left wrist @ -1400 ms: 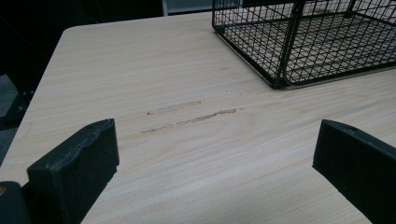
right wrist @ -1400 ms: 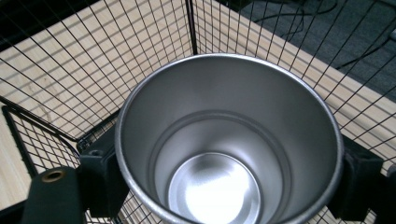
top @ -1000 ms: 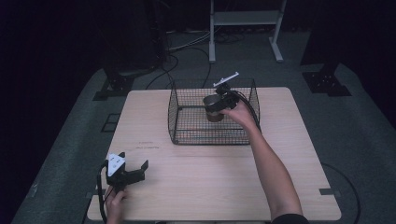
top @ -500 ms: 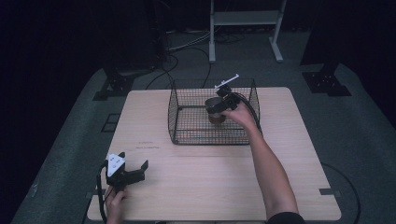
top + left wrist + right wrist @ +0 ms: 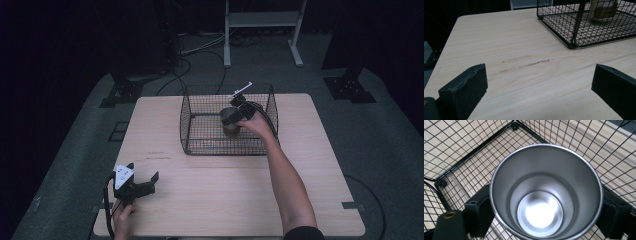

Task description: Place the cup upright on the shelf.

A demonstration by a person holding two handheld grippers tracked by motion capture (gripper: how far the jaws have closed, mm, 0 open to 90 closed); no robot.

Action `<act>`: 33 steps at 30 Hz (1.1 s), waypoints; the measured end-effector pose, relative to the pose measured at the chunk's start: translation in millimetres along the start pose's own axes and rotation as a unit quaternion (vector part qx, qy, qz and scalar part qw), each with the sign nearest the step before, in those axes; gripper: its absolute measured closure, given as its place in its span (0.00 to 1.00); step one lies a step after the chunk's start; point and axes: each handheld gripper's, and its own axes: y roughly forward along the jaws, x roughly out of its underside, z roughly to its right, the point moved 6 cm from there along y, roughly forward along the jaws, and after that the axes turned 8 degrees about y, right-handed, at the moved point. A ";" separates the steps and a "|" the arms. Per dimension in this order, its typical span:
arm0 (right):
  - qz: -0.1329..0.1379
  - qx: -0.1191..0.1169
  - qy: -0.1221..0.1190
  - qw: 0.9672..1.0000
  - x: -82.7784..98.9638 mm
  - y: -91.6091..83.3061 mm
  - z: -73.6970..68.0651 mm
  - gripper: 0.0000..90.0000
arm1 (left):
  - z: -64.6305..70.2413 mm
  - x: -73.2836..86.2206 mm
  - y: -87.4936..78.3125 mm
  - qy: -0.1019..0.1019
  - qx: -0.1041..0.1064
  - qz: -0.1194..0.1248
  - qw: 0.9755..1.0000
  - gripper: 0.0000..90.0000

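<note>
Table (image 5: 210, 200): pale wood-grain top, faint scuff marks (image 5: 524, 62) near its middle; dark carpeted floor (image 5: 380, 130) around it, cables and a white stand (image 5: 262, 20) behind. Wire basket (image 5: 200, 130): black mesh, on the table's far half. Steel cup (image 5: 546, 192): upright inside the basket, gripped by the right gripper (image 5: 235, 116) fingers on 2 sides. Left gripper (image 5: 142, 184): near corner, fingers spread, holding nothing.

Cup (image 5: 231, 119) in basket (image 5: 200, 125); basket on table (image 5: 225, 195) rear.
</note>
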 end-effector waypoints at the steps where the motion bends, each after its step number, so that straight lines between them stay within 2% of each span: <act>1: 0.000 0.001 -0.002 1.000 0.1 0.7 -0.1 0.17 | 0.0 0.0 0.0 0.000 0.000 0.000 1.000 0.00; 11: -0.008 0.001 -0.011 1.000 1.0 0.3 -2.9 0.14 | 0.0 -0.1 -0.4 -0.002 0.000 0.001 1.000 0.00; 14: -0.017 0.008 -0.016 1.000 2.9 1.1 -3.1 0.14 | 0.0 -0.1 -0.5 -0.001 0.000 0.002 1.000 0.00; 21: -0.017 0.005 -0.017 1.000 4.1 -0.5 -3.3 0.14 | 0.2 -0.1 -0.4 -0.001 0.000 0.002 1.000 0.00; 27: -0.015 0.007 -0.017 1.000 4.0 -1.3 -3.8 0.13 | 0.1 -0.1 -0.4 -0.001 0.000 0.002 1.000 0.00; 33: -0.001 0.005 -0.007 1.000 1.5 -7.4 -2.5 0.10 | 0.0 -0.2 -0.4 -0.002 0.000 0.001 1.000 0.00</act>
